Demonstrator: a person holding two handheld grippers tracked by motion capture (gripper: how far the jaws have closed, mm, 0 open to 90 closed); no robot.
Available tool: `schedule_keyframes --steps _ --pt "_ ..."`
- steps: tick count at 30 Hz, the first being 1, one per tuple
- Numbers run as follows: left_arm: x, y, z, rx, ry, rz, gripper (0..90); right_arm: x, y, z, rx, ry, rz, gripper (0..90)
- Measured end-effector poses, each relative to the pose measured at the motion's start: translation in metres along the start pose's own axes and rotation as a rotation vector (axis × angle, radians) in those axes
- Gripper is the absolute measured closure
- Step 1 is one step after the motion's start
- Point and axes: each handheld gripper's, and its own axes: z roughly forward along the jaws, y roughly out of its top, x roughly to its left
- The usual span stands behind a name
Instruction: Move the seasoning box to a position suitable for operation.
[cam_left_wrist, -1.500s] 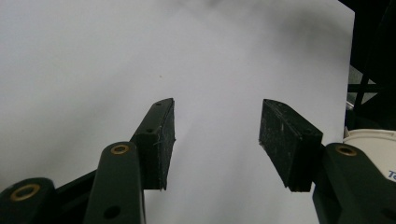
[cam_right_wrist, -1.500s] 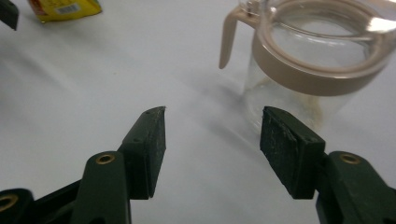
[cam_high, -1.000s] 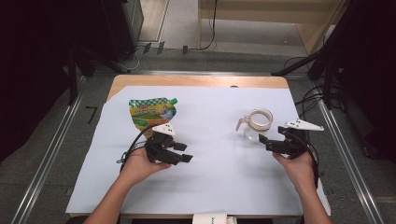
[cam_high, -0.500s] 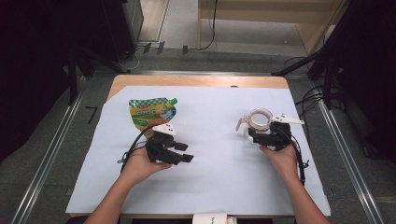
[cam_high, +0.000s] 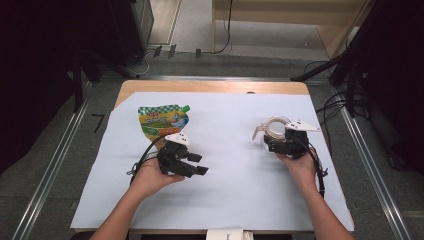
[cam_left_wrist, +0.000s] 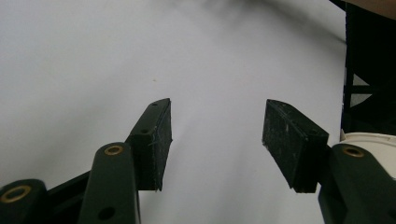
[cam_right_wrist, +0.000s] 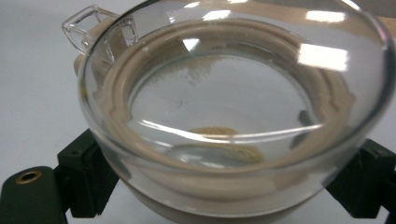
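Observation:
A round clear glass container (cam_high: 273, 128) with a beige ring sits on the white paper at the right. In the right gripper view the container (cam_right_wrist: 233, 107) lies between the jaws of my right gripper (cam_right_wrist: 224, 186), which stand wide on either side of its wall. In the high view the right gripper (cam_high: 273, 138) is right against it. My left gripper (cam_high: 199, 164) rests at centre left, pointing right. Its jaws (cam_left_wrist: 217, 135) have just been opening, with only paper between them. A green and orange spouted pouch (cam_high: 162, 122) lies flat just behind the left gripper.
White paper (cam_high: 240, 200) covers most of the wooden table (cam_high: 210, 86). A small white label (cam_high: 225, 234) sits at the front edge. Metal rails (cam_high: 50, 165) run along both sides. Cables (cam_high: 330, 107) trail on the floor to the right.
My right gripper has moved left and down to the glass container, and its jaws now sit around it. The left gripper has stayed in place.

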Motion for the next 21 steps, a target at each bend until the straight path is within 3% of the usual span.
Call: schedule_keyframes --steps 5,11,21 --pt "0.001 0.0 0.0 0.004 -0.001 -0.001 42.4 0.004 0.002 -0.001 0.006 0.003 -0.004 11.8" --pt "0.001 -0.001 -0.002 -0.005 -0.003 -0.003 41.6 0.02 0.008 -0.005 -0.001 0.046 -0.027 11.9" --pt "0.003 -0.001 -0.001 -0.003 -0.003 -0.006 39.9 0.054 0.014 -0.017 -0.024 0.157 -0.071 12.0"
